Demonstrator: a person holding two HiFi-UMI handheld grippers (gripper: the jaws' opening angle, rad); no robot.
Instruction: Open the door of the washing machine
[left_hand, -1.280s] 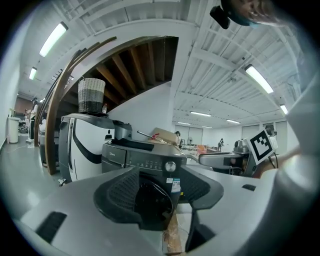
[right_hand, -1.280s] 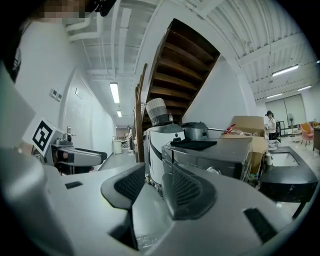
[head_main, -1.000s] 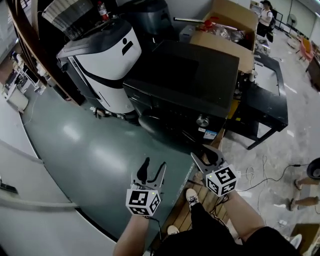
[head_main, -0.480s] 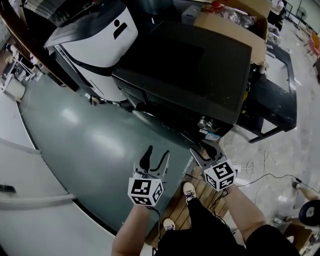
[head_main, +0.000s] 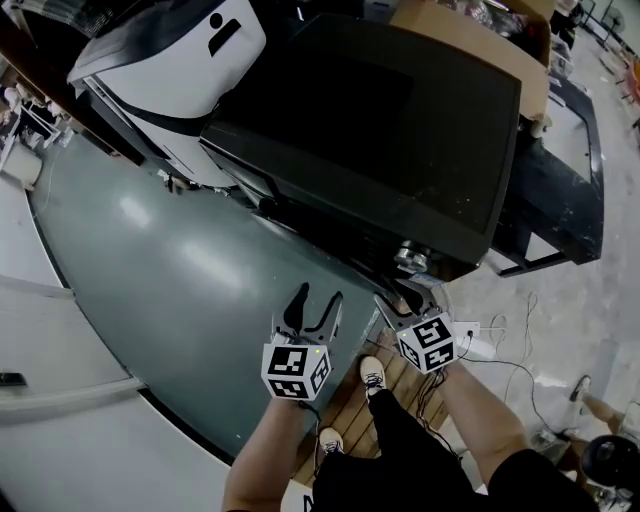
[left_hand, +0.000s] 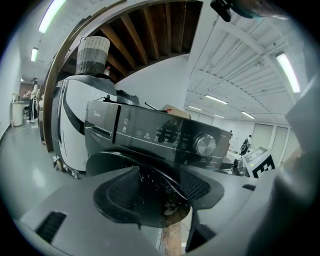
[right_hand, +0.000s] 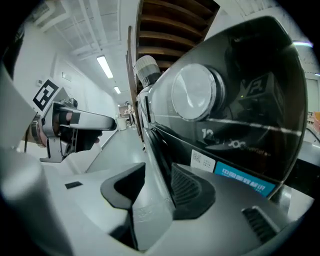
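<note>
Holds left claw (head_main: 317, 297) wide apart, empty, facing washer door (left_hand: 111, 161); holds right claw (head_main: 408, 297) parted at door's right edge under knob (right_hand: 192, 92)

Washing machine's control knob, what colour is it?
Silver knob; clearest in the right gripper view.

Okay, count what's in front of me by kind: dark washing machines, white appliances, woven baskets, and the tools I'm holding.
Dark washing machine: 1
White appliance: 1
Woven basket: 1
Tools: 2 (left tool, right tool)
Total: 5
</note>
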